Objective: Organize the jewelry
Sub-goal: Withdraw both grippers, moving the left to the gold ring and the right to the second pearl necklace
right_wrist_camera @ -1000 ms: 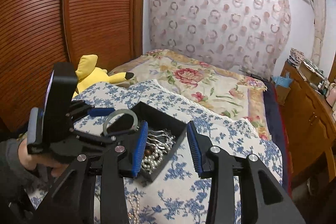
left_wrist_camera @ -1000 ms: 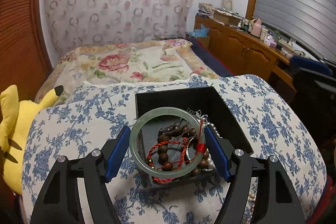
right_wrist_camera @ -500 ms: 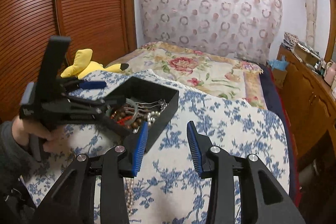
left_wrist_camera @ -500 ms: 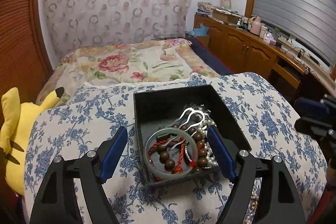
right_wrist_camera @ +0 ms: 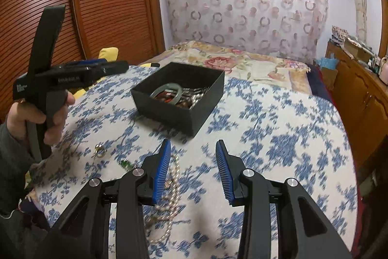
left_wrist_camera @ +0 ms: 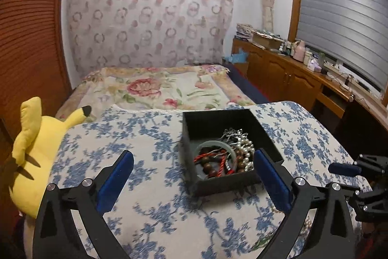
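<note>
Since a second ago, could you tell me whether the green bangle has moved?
Yes. The green bangle was held up between the left gripper fingers above the black box; it now lies inside the box on the beads, with the gripper open and empty.

Bare floral cloth (right_wrist_camera: 278, 137) lies right of the black box (right_wrist_camera: 179, 103), giving open passage. Nearer, a pearl strand (right_wrist_camera: 169, 198) lies under the right tool (right_wrist_camera: 192, 171); a gold ring (right_wrist_camera: 100, 151) and green bead (right_wrist_camera: 125, 163) obstruct the left.
</note>
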Tool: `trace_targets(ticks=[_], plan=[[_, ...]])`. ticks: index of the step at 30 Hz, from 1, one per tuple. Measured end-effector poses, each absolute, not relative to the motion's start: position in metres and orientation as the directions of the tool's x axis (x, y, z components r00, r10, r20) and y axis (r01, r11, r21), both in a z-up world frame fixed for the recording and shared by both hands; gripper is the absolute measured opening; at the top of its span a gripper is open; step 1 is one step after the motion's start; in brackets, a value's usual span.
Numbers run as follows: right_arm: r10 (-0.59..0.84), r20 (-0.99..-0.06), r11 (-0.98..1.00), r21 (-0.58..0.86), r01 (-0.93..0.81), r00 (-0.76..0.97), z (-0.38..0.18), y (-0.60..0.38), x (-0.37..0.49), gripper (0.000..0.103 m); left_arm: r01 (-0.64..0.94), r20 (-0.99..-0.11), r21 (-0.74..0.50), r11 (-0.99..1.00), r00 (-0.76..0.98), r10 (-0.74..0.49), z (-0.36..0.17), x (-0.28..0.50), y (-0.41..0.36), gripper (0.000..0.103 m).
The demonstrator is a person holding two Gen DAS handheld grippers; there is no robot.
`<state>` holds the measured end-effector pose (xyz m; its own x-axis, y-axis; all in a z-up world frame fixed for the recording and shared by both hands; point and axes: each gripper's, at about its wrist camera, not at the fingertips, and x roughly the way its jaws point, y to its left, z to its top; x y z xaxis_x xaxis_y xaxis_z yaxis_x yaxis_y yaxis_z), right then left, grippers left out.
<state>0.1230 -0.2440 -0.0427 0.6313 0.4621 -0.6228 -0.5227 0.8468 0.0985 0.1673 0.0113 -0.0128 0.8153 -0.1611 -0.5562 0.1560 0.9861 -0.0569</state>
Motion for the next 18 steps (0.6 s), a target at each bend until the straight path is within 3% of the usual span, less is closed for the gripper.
trace_targets(ticks=[12, 18], plan=[[0.451, -0.687, 0.834, 0.098, -0.543, 0.57, -0.08, -0.237, 0.091, 0.041, 0.165, -0.636, -0.038, 0.986, 0.757, -0.151, -0.046, 0.13, 0.035, 0.095], [0.448, -0.709, 0.823, 0.089, -0.561, 0.545, -0.092, -0.233, 0.075, 0.041, 0.248, -0.674, -0.002, 0.969, 0.715, -0.184, -0.058, 0.105, 0.028, 0.095]])
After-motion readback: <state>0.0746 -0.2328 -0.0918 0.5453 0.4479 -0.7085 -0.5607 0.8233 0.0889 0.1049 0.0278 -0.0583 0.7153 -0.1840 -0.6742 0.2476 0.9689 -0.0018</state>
